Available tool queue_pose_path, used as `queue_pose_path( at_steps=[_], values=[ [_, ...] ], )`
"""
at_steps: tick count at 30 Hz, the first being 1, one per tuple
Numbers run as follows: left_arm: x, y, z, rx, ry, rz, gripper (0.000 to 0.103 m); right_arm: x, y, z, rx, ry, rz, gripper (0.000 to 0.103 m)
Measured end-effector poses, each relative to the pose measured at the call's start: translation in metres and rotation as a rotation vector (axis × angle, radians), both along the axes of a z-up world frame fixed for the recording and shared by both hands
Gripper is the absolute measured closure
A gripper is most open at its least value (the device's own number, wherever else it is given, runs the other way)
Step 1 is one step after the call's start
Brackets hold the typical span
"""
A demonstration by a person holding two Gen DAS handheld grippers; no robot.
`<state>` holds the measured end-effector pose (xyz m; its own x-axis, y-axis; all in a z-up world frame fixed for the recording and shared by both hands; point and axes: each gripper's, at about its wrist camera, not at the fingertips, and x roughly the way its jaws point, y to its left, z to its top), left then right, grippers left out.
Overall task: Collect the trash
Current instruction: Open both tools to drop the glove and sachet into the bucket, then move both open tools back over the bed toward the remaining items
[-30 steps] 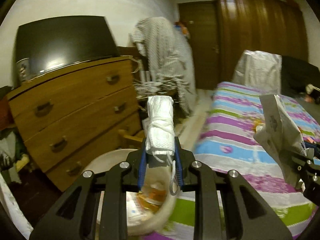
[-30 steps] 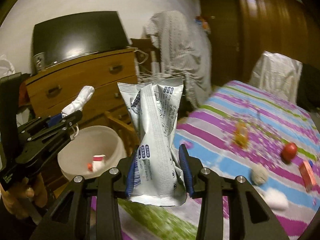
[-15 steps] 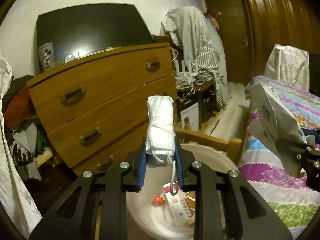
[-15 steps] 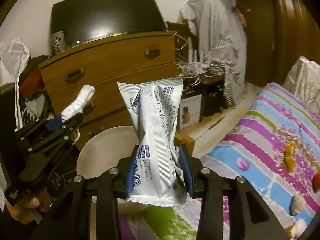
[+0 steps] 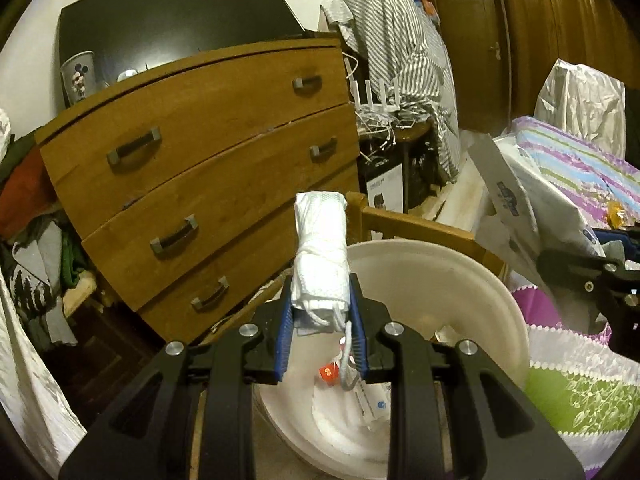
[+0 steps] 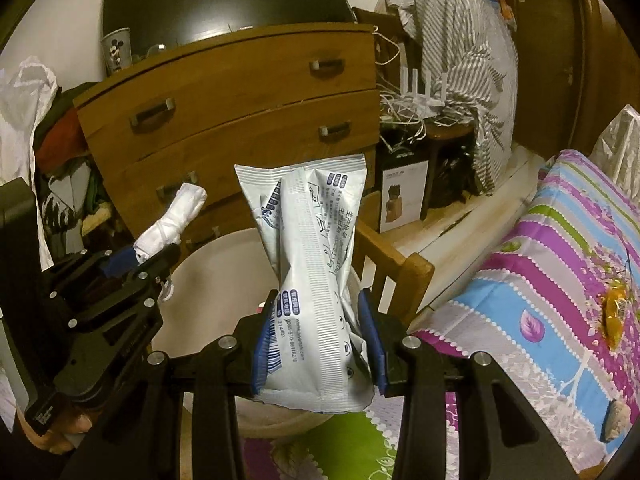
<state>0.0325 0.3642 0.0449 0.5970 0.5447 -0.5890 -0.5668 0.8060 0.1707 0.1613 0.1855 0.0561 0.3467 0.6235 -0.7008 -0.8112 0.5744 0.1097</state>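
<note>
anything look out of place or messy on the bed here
Yes. An orange crumpled wrapper lies loose on the striped bedspread, and a greyish wad sits near its lower right edge. Both look like trash not yet collected. Beyond the bed, white cables lie tangled on the small table.

**Count of things in view**

There were two grippers [image 5: 320, 336] [image 6: 318, 340], one white bin [image 5: 472, 280], one rolled mask [image 5: 320, 264], one foil packet [image 6: 308, 264], one dresser [image 5: 208, 152] with three drawers, one mug [image 5: 78, 78], one TV [image 5: 168, 20] and one bed [image 6: 560, 280].
</note>
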Motion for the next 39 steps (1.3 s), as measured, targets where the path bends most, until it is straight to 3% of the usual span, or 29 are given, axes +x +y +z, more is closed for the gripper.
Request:
queue_pose_path(
  at_steps=[16, 18, 20, 22, 26, 31, 39],
  values=[
    [0.005, 0.011, -0.013, -0.025, 0.024, 0.005, 0.077, 0.001, 0.028, -0.010, -0.034, 0.007, 0.040, 0.060],
    [0.006, 0.018, -0.016, -0.042, 0.026, 0.017, 0.070, 0.002, 0.032, -0.012, -0.046, 0.004, 0.042, 0.043],
    [0.008, 0.027, -0.020, -0.079, 0.032, 0.011, 0.049, 0.004, 0.033, -0.014, -0.047, -0.005, 0.040, 0.041],
    [0.005, 0.035, -0.024, -0.127, 0.021, 0.019, 0.040, 0.007, 0.033, -0.016, -0.047, 0.006, 0.036, 0.041],
    [-0.001, 0.047, -0.029, -0.176, 0.004, 0.043, 0.039, 0.010, 0.030, -0.019, -0.041, 0.011, 0.024, 0.041],
    [-0.001, 0.046, -0.034, -0.173, 0.009, 0.045, 0.039, 0.010, 0.029, -0.024, -0.048, 0.012, 0.018, 0.041],
    [-0.008, 0.044, -0.029, -0.222, -0.034, -0.023, 0.039, 0.007, 0.020, -0.027, -0.046, 0.002, 0.001, 0.041]
  ],
)
